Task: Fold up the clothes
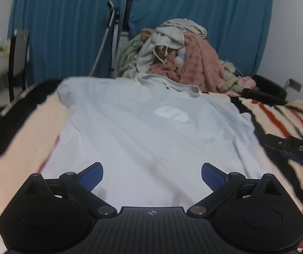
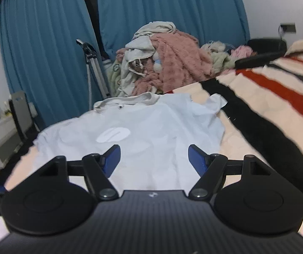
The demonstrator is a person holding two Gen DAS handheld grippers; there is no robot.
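A pale grey-white T-shirt [image 1: 151, 131] lies spread flat on the bed, collar at the far end, a white logo [image 1: 171, 114] on its chest. My left gripper [image 1: 152, 174] hovers open over the shirt's near hem, with nothing between its blue pads. In the right wrist view the same T-shirt [image 2: 143, 127] lies ahead, its right sleeve [image 2: 213, 105] crumpled. My right gripper [image 2: 154, 158] is open above the shirt's lower part, holding nothing. The right gripper's body [image 1: 295, 150] shows at the right edge of the left wrist view.
A heap of unfolded clothes [image 1: 178, 53], pink and beige, sits beyond the collar. A striped blanket [image 2: 278, 97] in cream, red and black covers the bed to the right. Blue curtains [image 1: 66, 27] hang behind. A chair [image 1: 18, 59] and desk stand at left.
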